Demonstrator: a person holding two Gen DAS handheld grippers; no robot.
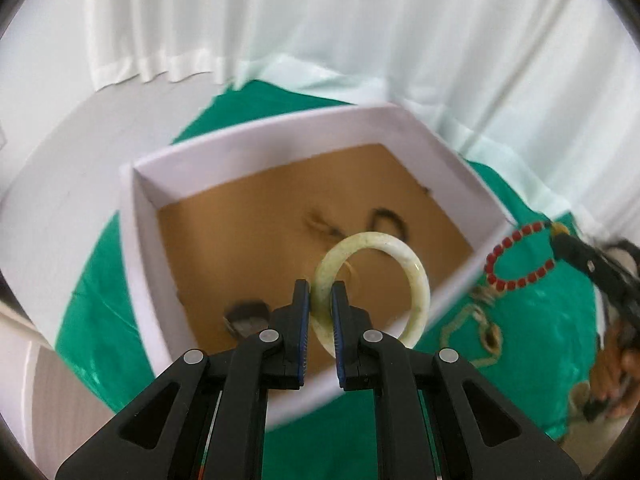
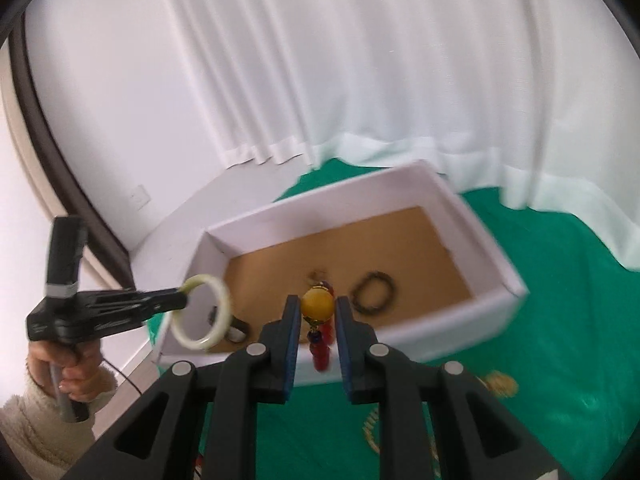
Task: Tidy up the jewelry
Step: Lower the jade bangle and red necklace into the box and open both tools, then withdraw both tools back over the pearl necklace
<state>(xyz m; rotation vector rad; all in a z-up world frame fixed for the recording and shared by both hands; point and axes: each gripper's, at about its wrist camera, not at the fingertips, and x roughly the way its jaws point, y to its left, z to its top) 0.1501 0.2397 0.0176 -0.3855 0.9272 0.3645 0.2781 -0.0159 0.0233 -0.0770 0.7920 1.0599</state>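
In the left wrist view my left gripper (image 1: pixel 321 294) is shut on a pale jade bangle (image 1: pixel 420 288), which hangs over the brown floor of a white box (image 1: pixel 256 148). My right gripper (image 1: pixel 562 236) comes in from the right beyond the box wall, with a red bead bracelet (image 1: pixel 520 281) dangling from it. In the right wrist view my right gripper (image 2: pixel 318 306) is shut on that bracelet's large yellow bead (image 2: pixel 318 302), red beads hanging below. My left gripper (image 2: pixel 182 300) carries the bangle (image 2: pixel 226 304) over the white box's (image 2: pixel 400 184) near left corner.
A dark bead bracelet (image 2: pixel 374 292), a small trinket (image 1: pixel 320 224) and a dark ring-like piece (image 1: pixel 246 314) lie in the box. A pale chain necklace (image 1: pixel 480 320) and a gold piece (image 2: pixel 500 384) rest on the green cloth (image 2: pixel 560 320). White curtains hang behind. A hand (image 2: pixel 68 368) grips the left tool.
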